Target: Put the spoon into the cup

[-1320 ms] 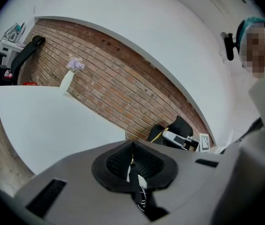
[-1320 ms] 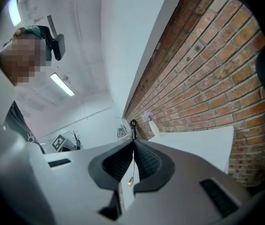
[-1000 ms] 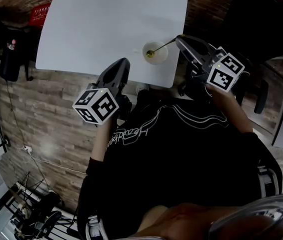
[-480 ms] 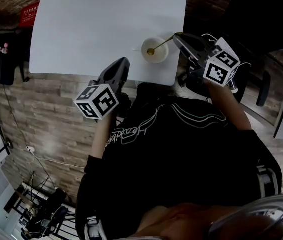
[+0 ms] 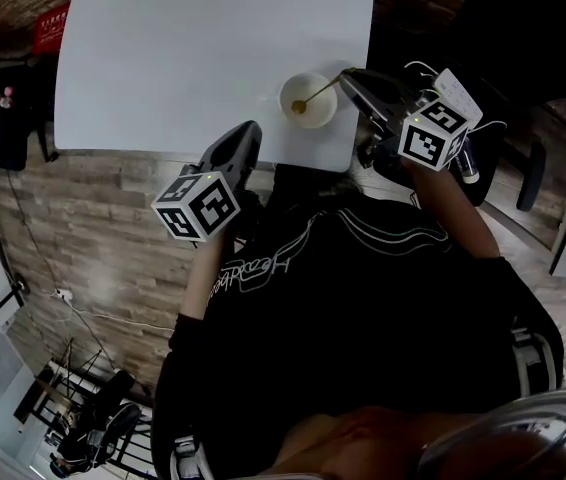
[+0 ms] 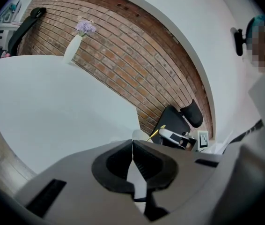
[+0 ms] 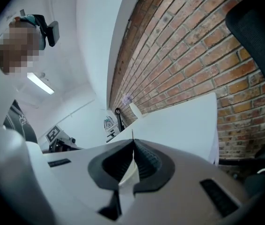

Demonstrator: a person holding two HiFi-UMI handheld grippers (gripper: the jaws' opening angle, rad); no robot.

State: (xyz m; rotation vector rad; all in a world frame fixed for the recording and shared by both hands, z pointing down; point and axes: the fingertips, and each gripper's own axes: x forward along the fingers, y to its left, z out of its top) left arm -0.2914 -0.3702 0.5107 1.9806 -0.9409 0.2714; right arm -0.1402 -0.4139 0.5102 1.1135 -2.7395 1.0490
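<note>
A small white cup (image 5: 308, 99) stands near the white table's (image 5: 193, 58) front right corner. A golden spoon (image 5: 319, 92) has its bowl inside the cup, and its handle slants up to the right into my right gripper (image 5: 346, 76). The right gripper view shows that gripper (image 7: 133, 142) shut, with the thin handle end poking out above the jaws. My left gripper (image 5: 250, 128) hovers at the table's front edge, left of the cup, shut and holding nothing. From the left gripper (image 6: 132, 144) view, the cup (image 6: 139, 135) and spoon handle (image 6: 155, 131) show just beyond the jaws.
A white vase with purple flowers (image 6: 78, 36) stands at the table's far end. A black office chair (image 6: 185, 118) sits beyond the table's right side, with a brick wall behind it. A red box (image 5: 51, 28) lies on the floor left of the table.
My right gripper has shifted slightly left toward the cup, with the spoon's bowl staying in the cup. The left gripper has barely moved.
</note>
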